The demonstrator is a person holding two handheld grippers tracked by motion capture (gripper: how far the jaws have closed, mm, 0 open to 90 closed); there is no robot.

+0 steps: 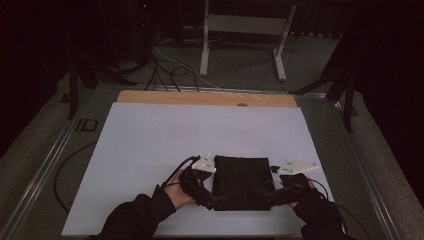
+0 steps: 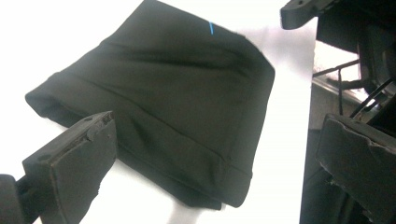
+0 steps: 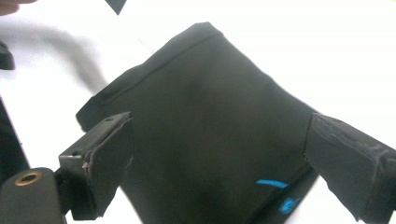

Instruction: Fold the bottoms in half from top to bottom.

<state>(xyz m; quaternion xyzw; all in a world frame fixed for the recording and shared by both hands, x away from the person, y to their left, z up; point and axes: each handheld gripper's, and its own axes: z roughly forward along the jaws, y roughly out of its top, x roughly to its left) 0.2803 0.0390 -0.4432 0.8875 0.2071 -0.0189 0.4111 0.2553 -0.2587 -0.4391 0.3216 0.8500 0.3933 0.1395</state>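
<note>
Your folded black garment (image 1: 241,182) lies flat on the white surface (image 1: 150,145), close to its near edge and a little right of the middle. Your left gripper (image 1: 212,200) sits at the garment's near left corner and your right gripper (image 1: 267,195) at its near right corner. Both sets of jaws stand wide open with nothing between the pads; in each gripper view the cloth (image 2: 177,107) lies flat below, free of them (the blue mark (image 3: 272,183) shows near one edge).

The risk from here, as I judge it, is snagging. If you swing either gripper across the garment while low, a jaw could catch a folded edge and drag the layers apart. The thick folded edge (image 2: 74,112) facing your left gripper looks loosest. Lift clear before you move sideways.
</note>
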